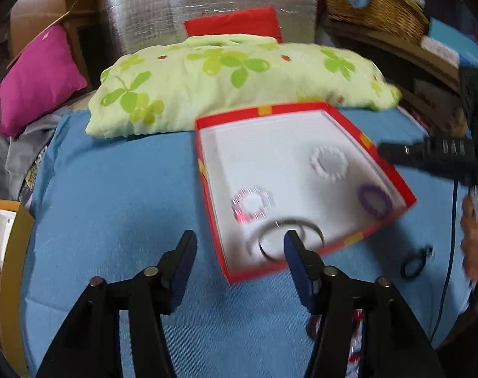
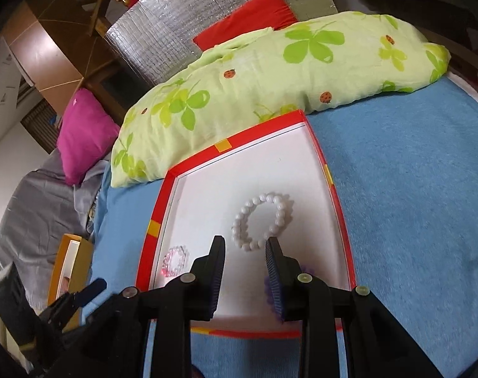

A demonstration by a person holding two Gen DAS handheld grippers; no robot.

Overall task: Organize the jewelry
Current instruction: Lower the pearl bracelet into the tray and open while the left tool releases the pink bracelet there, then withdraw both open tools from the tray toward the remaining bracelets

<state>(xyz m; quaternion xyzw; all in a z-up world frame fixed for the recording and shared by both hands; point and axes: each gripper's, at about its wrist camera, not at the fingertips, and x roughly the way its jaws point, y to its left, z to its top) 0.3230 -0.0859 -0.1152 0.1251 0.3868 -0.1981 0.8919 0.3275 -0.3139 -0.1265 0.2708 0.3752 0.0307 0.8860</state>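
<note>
Left claw (image 1: pixel 239 245): fingers wide apart, holding nothing, over the near corner of the box.
Right claw (image 2: pixel 243 252): fingers apart, holding nothing, over the box's near end.
Box (image 1: pixel 207 189): red rim, white floor, on the blue bed cover (image 1: pixel 113 189).
White bracelet (image 2: pixel 262 220): just ahead of the right claw.
Pink bracelet (image 2: pixel 175 260): left of the right claw.
Purple bracelet (image 1: pixel 374 200): right of the left claw, by the rim.
Silver bangle (image 1: pixel 314 228): blurred, by the left claw's right finger.
Pillow (image 1: pixel 239 78): beyond the box.

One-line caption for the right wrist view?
Open right tool above red-rimmed white box holding white pearl bracelet and pink bead bracelet.
</note>
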